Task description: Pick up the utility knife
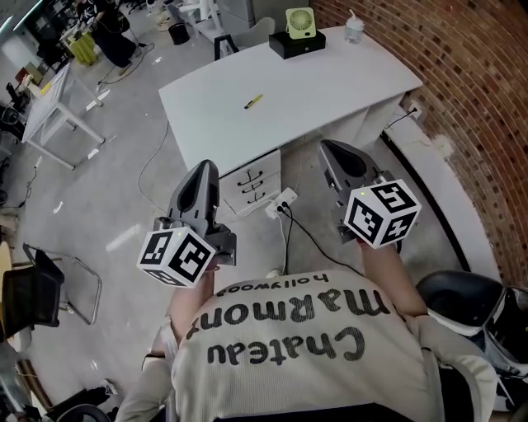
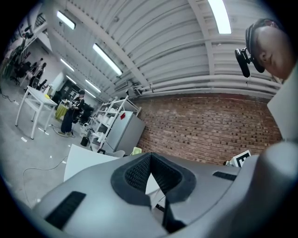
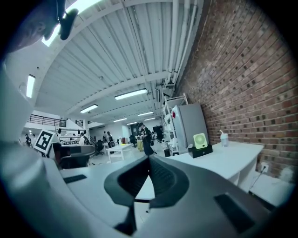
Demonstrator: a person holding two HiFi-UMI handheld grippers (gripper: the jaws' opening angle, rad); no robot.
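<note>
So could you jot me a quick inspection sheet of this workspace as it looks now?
Surface: white desk, ahead of the person.
Job's things: yellow utility knife lying on the desk, untouched.
Clutter: small fan on black box, cup at the far edge.
Grippers: left gripper and right gripper both shut, empty, short of the desk.
Cables: power strip with black cable on the floor.
Surroundings: brick wall, drawer unit, office chair.

Open-plan office — white desk [image 1: 330, 82], brick wall [image 1: 462, 66], drawer unit [image 1: 252, 177], strip lights [image 3: 130, 94]

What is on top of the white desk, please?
A yellow utility knife, a green fan standing on a black box, and a cup. Anything behind the box is hidden.
</note>
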